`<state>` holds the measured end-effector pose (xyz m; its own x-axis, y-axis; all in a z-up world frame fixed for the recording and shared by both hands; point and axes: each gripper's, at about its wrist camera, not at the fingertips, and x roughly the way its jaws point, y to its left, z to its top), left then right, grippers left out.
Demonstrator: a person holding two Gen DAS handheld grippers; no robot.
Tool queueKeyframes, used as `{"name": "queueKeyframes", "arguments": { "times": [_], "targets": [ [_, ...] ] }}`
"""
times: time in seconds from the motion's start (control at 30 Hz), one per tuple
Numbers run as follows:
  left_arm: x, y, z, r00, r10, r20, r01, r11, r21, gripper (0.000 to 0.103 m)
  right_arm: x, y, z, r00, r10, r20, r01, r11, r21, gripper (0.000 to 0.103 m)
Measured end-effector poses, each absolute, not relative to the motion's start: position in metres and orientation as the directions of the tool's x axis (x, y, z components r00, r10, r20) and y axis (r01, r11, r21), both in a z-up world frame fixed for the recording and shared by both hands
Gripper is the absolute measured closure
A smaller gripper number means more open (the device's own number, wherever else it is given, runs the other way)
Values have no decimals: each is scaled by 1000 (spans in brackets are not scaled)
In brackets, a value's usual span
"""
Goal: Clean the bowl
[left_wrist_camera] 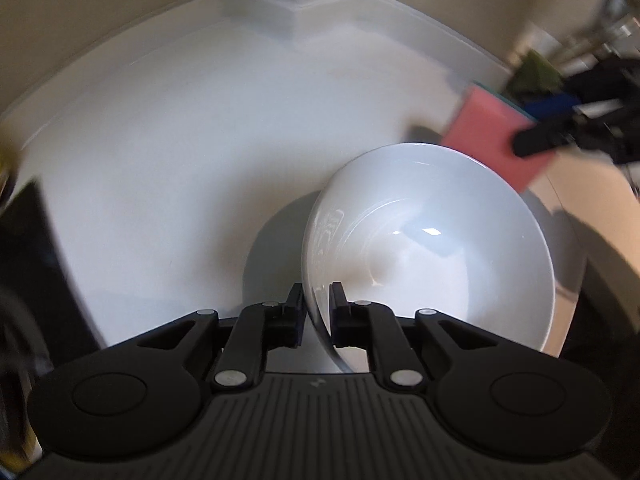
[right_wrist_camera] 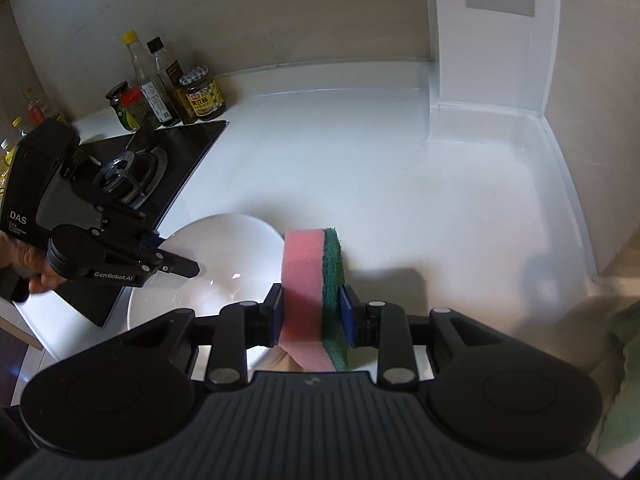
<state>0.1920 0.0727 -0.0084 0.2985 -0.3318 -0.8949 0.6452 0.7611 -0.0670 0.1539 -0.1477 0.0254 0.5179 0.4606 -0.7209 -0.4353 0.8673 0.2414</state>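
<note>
A white bowl (left_wrist_camera: 432,248) is tilted above the white counter, its near rim pinched between the jaws of my left gripper (left_wrist_camera: 316,300), which is shut on it. The same bowl (right_wrist_camera: 224,264) shows in the right wrist view, with the left gripper (right_wrist_camera: 188,266) clamped on its left rim. My right gripper (right_wrist_camera: 312,308) is shut on a pink sponge (right_wrist_camera: 302,276) with a green scouring side, held upright just right of the bowl's rim. From the left wrist, that sponge (left_wrist_camera: 488,136) hangs just past the bowl's far rim, not touching the inside.
A black gas hob (right_wrist_camera: 160,160) lies left of the bowl, with several sauce bottles and jars (right_wrist_camera: 172,88) behind it against the wall. A white boxed column (right_wrist_camera: 492,52) stands at the back right. A hand (right_wrist_camera: 24,264) holds the left gripper. White counter (right_wrist_camera: 400,184) stretches beyond.
</note>
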Motion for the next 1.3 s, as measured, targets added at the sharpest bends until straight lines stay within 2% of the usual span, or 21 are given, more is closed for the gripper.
{"name": "queueKeyframes", "arguments": {
  "times": [0.1, 0.17, 0.27, 0.37, 0.43, 0.5, 0.63, 0.73, 0.8, 0.9, 1.0, 1.1, 1.17, 1.3],
  "targets": [
    [200, 63, -10, 324, -312, -893, 644, 764, -34, 91, 161, -143, 25, 534, 456, -712, -429, 872, 237, 78],
    [195, 68, -8, 359, -269, -894, 529, 847, -42, 83, 162, -142, 25, 536, 456, -710, -427, 872, 238, 78],
    [180, 83, -6, 400, -236, -885, 343, 935, -94, 82, 157, -143, 24, 538, 461, -705, -426, 871, 245, 78],
    [167, 90, -11, 409, -221, -885, 235, 963, -132, 85, 151, -145, 24, 541, 462, -703, -416, 873, 253, 78],
    [166, 87, -12, 406, -241, -881, 247, 958, -148, 96, 147, -145, 24, 539, 461, -705, -415, 874, 254, 78],
    [172, 81, -12, 407, -233, -883, 299, 948, -112, 97, 146, -144, 25, 532, 461, -710, -422, 871, 250, 78],
    [189, 70, -8, 407, -243, -881, 478, 878, -21, 95, 151, -140, 25, 524, 457, -719, -437, 869, 233, 78],
    [195, 58, -8, 372, -262, -890, 662, 748, 56, 91, 160, -138, 26, 539, 445, -715, -434, 875, 217, 78],
    [200, 53, -7, 347, -277, -896, 712, 700, 60, 91, 166, -139, 25, 549, 441, -710, -419, 880, 223, 78],
    [205, 57, -7, 363, -279, -889, 638, 770, 19, 91, 169, -140, 24, 561, 438, -702, -401, 886, 233, 78],
    [201, 69, -8, 369, -243, -897, 429, 901, -68, 91, 164, -142, 24, 563, 439, -700, -400, 886, 233, 78],
    [192, 79, -18, 343, -260, -903, 277, 946, -168, 91, 155, -145, 24, 559, 440, -702, -397, 886, 239, 78],
    [193, 80, -24, 341, -257, -904, 248, 953, -177, 92, 151, -146, 25, 553, 443, -706, -401, 884, 240, 78],
    [199, 71, -25, 355, -223, -908, 323, 940, -104, 93, 152, -145, 24, 539, 450, -712, -413, 878, 242, 78]
  ]
}}
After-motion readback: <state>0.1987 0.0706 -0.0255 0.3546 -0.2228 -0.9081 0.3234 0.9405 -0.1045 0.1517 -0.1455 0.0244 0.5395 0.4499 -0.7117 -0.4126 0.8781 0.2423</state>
